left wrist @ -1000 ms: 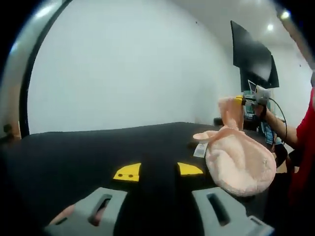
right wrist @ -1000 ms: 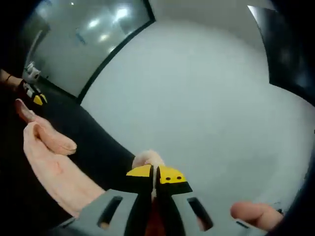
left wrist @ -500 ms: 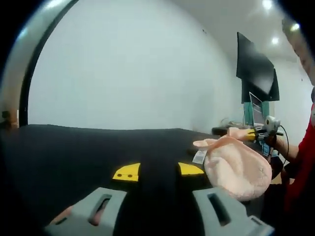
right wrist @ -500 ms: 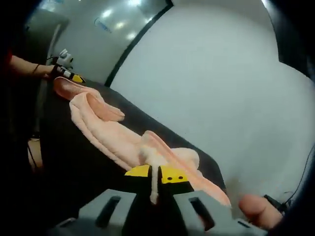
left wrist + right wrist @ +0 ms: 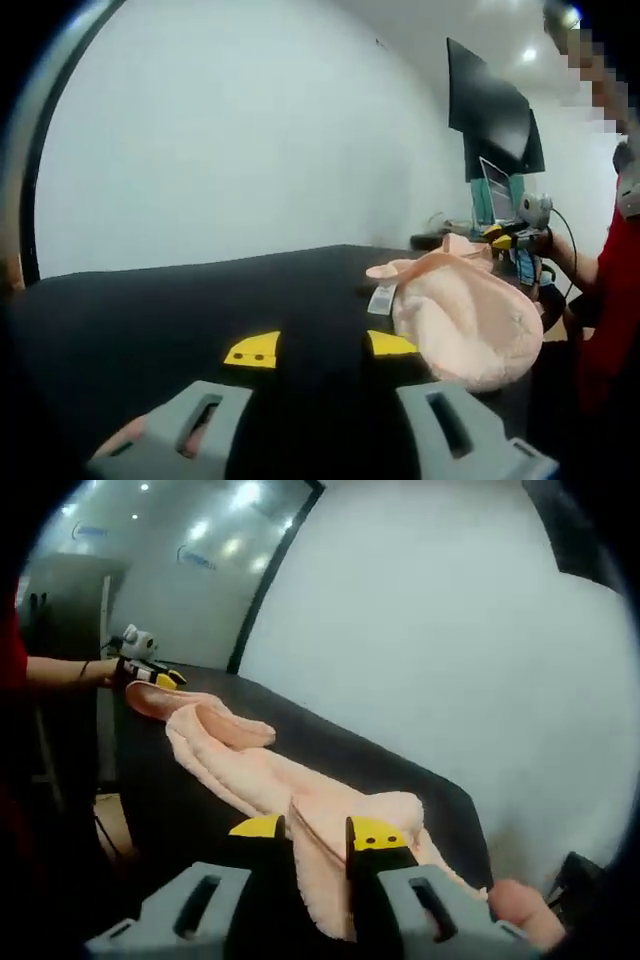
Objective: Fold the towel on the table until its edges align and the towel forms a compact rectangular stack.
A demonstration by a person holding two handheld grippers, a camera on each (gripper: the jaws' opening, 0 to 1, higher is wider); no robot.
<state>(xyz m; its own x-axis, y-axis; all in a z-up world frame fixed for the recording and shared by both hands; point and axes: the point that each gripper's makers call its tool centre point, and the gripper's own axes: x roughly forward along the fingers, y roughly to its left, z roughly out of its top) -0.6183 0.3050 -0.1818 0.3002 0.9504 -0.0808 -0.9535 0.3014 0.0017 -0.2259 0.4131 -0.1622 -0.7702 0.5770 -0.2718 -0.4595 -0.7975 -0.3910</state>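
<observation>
My right gripper point(image 5: 316, 832) has its jaws parted, with a strip of the towel point(image 5: 300, 790) lying in the gap between them. I can't say the tips press it, so I read that side as open and gripping nothing. From there the towel runs away toward ten o'clock as a long, rumpled band along the near edge of the table point(image 5: 360, 755), ending at my left gripper point(image 5: 160, 675), which sits small at nine o'clock with a hand behind it.

In the left gripper view, my left gripper point(image 5: 320, 345) shows a wide gap between its yellow tips, with only dark tabletop seen through it. The far view puts a towel corner right at this gripper, but I cannot tell whether it is pinched or merely beside it. The towel point(image 5: 465, 320) bulges as a pink mound at three o'clock, a white tag point(image 5: 382, 298) hanging off its near side, and my right gripper point(image 5: 510, 238) sits just past its far end at two o'clock.

As for progress, I judge one lengthwise fold to be down: the towel reads as a doubled strip rather than a flat sheet. It is not neat, though. A loose flap curls over near the far end and the long edges wander. Left to do, I think: square those edges, fold the strip end to end, likely twice, and flatten the stack.
</observation>
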